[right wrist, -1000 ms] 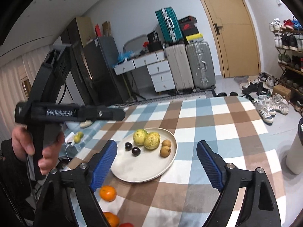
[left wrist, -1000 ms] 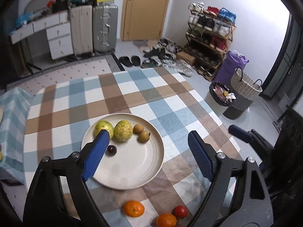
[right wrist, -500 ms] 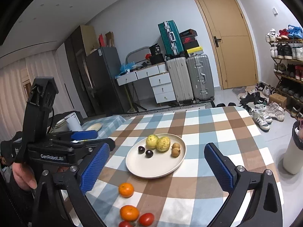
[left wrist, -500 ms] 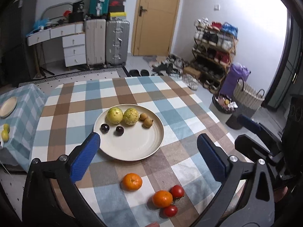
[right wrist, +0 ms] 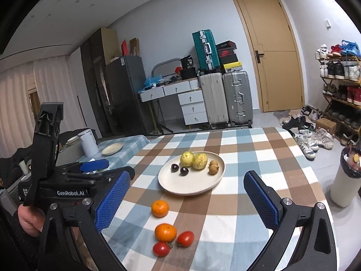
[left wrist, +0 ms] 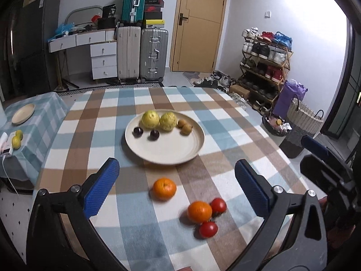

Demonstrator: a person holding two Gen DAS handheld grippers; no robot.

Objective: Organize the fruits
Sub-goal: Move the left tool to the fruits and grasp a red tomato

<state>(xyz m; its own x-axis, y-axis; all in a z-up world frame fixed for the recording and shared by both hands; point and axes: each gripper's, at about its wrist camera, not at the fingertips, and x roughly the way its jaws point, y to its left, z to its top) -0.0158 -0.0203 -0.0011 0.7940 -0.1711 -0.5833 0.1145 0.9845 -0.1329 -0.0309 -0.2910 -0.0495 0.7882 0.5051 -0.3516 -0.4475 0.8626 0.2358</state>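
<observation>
Wide-spread left tongs (left wrist: 177, 186) frame an orange (left wrist: 164, 189) lying near the fruit plate (left wrist: 167, 151).

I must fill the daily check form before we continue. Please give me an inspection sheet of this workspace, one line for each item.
Surface: table under a checked blue, brown and white cloth.
Job's things: plate holds two yellow-green fruits, two dark plums and two small brown fruits. Off the plate lie two oranges and two tomatoes.
Clutter: nothing seen on the main table.
Grippers: left gripper and right gripper both open with nothing between the jaws, which have just been opening.
Cables: white cable hanging off the side table.
Surroundings: suitcases, shoe rack, door.
</observation>
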